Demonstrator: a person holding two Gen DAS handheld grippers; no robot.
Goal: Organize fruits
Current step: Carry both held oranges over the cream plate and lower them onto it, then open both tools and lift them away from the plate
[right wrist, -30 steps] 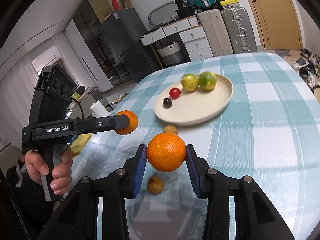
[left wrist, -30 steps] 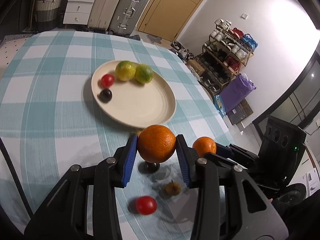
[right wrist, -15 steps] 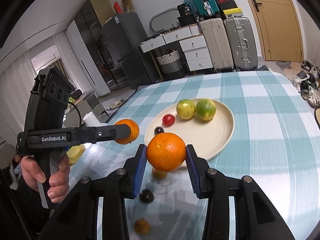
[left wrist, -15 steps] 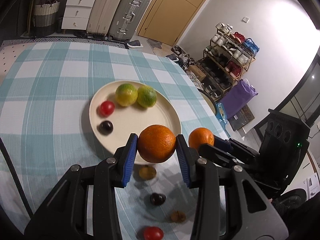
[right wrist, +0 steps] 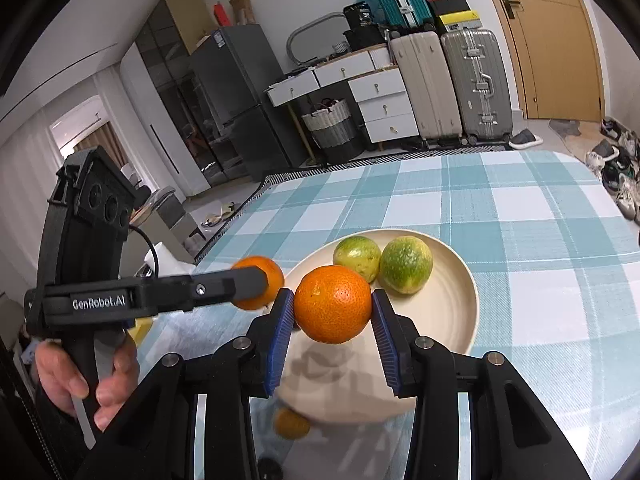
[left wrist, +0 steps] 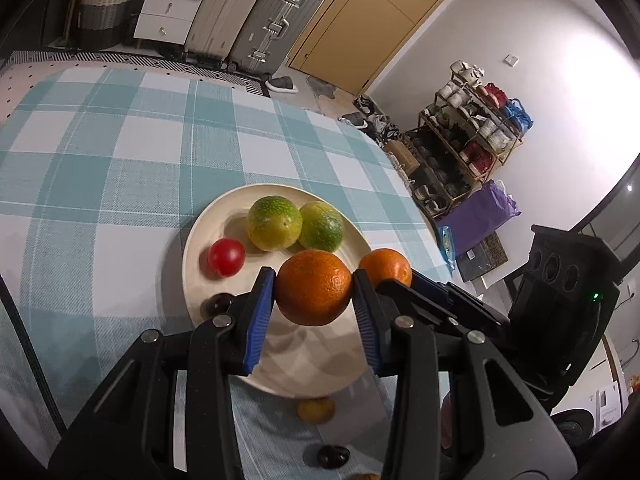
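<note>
Your left claw (left wrist: 313,294) hangs over the plate (left wrist: 192,248), citrus pair (left wrist: 294,224) beyond, tomato (left wrist: 226,257) ahead-left.

This is a lived-in home, an open room that serves for dining, storage and entry at once. The counter wears a teal-and-white checked cloth (right wrist: 520,208). Against the far wall stand two hard-shell suitcases, one beige (right wrist: 424,88) and one silver (right wrist: 476,84), beside a white chest of drawers (right wrist: 380,104) and a woven laundry basket (right wrist: 330,124). A tall dark refrigerator (right wrist: 240,96) stands further along. A wooden door (left wrist: 376,20), loose shoes on the floor (right wrist: 616,168) and a rack of cups and bags (left wrist: 472,128) complete it.
</note>
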